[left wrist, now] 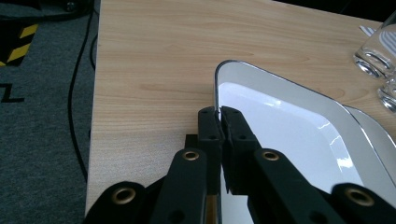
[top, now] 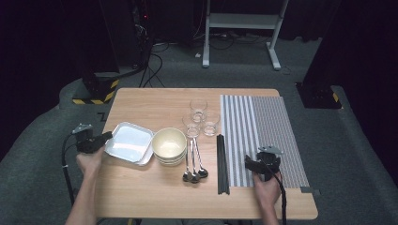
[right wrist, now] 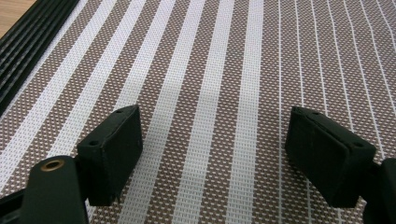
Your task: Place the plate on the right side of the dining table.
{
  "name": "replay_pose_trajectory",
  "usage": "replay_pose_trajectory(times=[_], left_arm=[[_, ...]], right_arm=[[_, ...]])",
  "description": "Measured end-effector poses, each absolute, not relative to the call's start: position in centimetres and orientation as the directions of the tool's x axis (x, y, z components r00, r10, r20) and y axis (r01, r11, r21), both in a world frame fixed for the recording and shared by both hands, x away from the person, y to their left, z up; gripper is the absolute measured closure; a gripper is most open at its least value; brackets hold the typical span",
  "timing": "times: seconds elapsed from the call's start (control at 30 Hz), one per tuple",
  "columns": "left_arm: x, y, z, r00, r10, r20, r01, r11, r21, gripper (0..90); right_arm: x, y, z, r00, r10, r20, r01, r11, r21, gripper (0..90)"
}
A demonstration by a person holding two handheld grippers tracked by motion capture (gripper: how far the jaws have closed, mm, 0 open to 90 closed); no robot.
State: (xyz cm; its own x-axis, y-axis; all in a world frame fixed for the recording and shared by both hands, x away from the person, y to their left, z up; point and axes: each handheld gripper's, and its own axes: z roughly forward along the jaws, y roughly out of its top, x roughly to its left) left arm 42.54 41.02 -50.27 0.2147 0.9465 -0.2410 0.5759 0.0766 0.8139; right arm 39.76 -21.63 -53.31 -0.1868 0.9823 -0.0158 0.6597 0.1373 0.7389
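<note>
My left gripper hides the white plate's near rim, jaws clamped on it. My right gripper hovers over the striped mat, jaws apart.

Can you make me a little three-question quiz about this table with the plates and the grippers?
1. True or false: the left gripper is shut on the rim of the top white plate.
2. How many drinking glasses stand together?
3. The right gripper hovers over: A) the striped placemat, B) the bowl, C) the spoons.

Key: 1 true; 2 three; 3 A.
</note>
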Motion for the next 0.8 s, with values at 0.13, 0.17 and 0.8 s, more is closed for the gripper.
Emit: replay_pose_trajectory(times=[0.13, 0.17, 0.8], left_arm=[[42.61, 40.91, -50.44, 0.214, 0.948, -0.236, 0.577, 0.072, 0.814, 85.7], [42.62, 40.90, -50.48, 0.214, 0.948, -0.234, 0.578, 0.070, 0.813, 85.7], [42.64, 40.42, -51.17, 0.226, 0.955, -0.191, 0.568, 0.030, 0.822, 86.1]], right_arm=[[39.76, -21.64, -53.31, -0.187, 0.982, -0.016, 0.660, 0.138, 0.739, 19.1], [39.76, -21.63, -53.31, -0.187, 0.982, -0.016, 0.660, 0.137, 0.739, 19.1], [39.76, -21.64, -53.31, -0.187, 0.982, -0.016, 0.660, 0.138, 0.739, 19.1]])
